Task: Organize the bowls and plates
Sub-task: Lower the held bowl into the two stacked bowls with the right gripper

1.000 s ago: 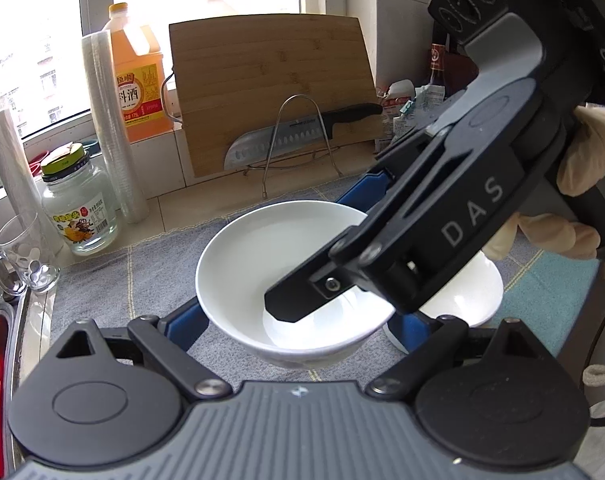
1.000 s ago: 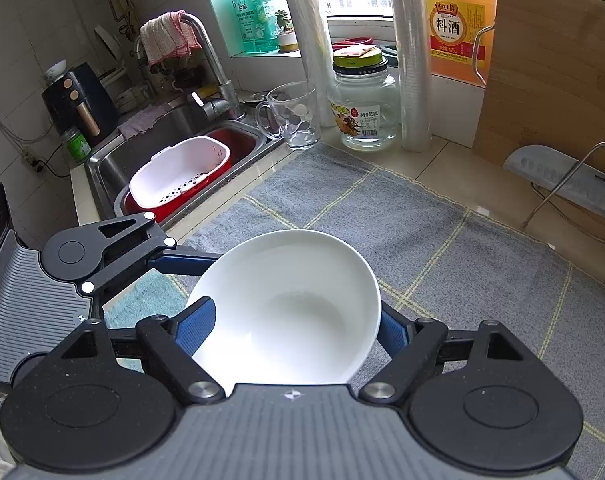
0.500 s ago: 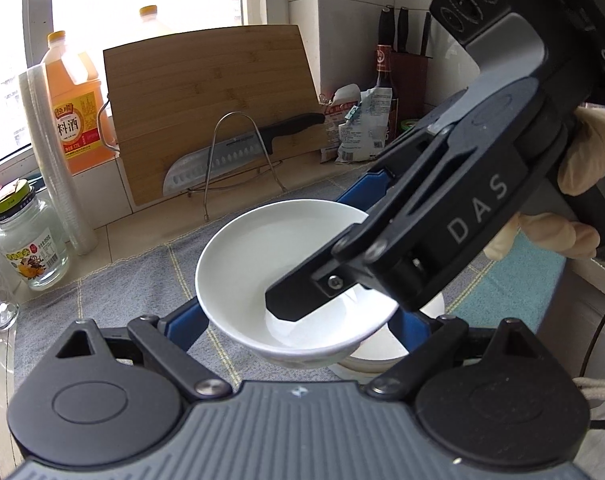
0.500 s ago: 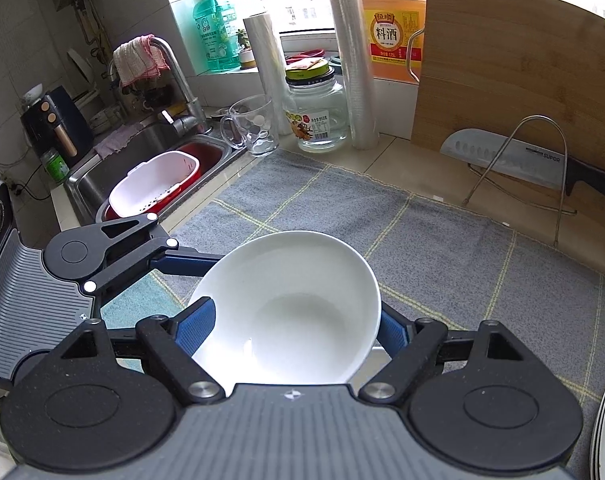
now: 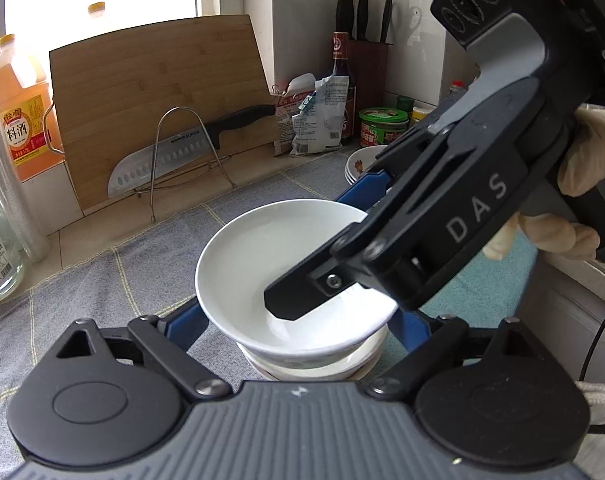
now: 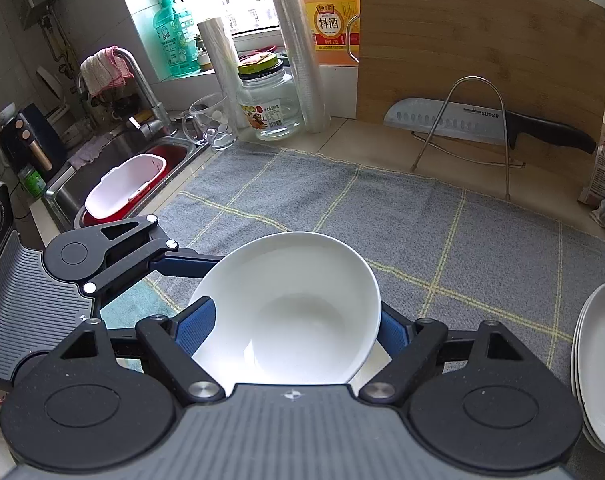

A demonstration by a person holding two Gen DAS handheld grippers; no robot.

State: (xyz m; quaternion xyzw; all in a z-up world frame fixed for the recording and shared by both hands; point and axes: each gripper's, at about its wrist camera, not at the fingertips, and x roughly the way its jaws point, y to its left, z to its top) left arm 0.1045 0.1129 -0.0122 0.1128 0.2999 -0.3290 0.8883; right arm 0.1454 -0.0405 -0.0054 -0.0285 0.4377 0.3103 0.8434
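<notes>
The R gripper [image 6: 292, 328] is holding the white bowl [image 6: 286, 304], w/ its blue pads [image 6: 194, 324] pressing on the two sides of the bowl. The L gripper [image 5: 296, 322] is standing wide, w/ one finger on each side of the same bowl. I can't tell if its pads are pressing or just sitting close.

The bowl is hanging in the air in front of the cutting board [image 6: 478, 40], over the grey mat [image 6: 382, 208]. Another bowl [image 5: 302, 364] is sitting right under it, farther from the board. A stack of plates [image 6: 598, 368] is waiting in front of the board's knife end.

I think the bowl is hard, smooth and slippery, not too heavy, and it is going to break if it drops. So it is needing a squeeze on both sides just under the rim, not at the very edge, and a slow, flat trip down into the bowl below.
</notes>
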